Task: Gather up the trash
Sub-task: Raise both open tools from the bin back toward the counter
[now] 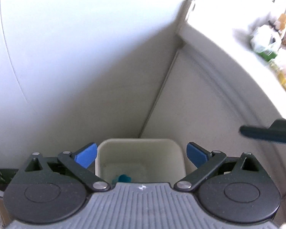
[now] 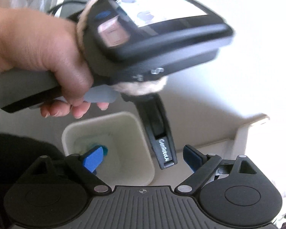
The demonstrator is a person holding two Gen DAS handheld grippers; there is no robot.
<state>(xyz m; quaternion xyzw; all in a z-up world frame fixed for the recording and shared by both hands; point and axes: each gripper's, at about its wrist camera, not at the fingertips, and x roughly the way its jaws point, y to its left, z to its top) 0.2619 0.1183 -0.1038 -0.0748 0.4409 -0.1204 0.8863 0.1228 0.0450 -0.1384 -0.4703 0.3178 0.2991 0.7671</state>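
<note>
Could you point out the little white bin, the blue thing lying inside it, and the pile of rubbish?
Small white plastic bin (image 1: 178,153): left wrist view, right rim.
Crumpled blue scrap (image 1: 124,178): left wrist view, its middle.
Blurred pile of wrappers (image 1: 267,40): left wrist view, white bag.

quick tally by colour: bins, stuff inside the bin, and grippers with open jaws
cream bin: 1
teal scrap inside the bin: 1
black grippers with blue pads, jaws open, nothing held: 2, the left gripper and the right gripper
total: 4

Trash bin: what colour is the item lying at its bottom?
Teal-blue, against the cream bin. The item shows best in the left wrist view.
</note>
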